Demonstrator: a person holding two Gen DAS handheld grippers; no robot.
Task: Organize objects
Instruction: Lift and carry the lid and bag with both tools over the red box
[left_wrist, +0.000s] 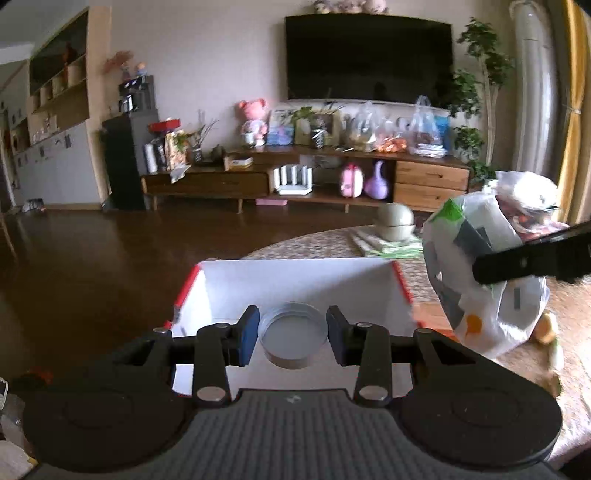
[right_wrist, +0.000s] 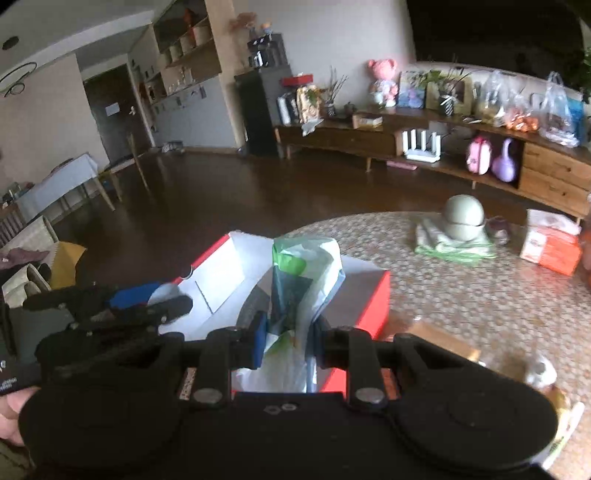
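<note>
Fingers (left_wrist: 246, 338) of the left gripper (left_wrist: 293, 338) pinch a round metal lid (left_wrist: 293, 341) from both sides, right over the open red box (left_wrist: 402, 284). The right gripper (right_wrist: 287, 341) has its fingers (right_wrist: 258, 343) clamped on a plastic bag (right_wrist: 303, 273) — it hangs above the box too, at its right side. Both things look ready to go inside. A good way would be to lower each one slowly, lid flat on the white bottom, bag beside it — and let go only once they rest. The box sits at the tabletop (right_wrist: 443, 295) edge, so do not push it.
</note>
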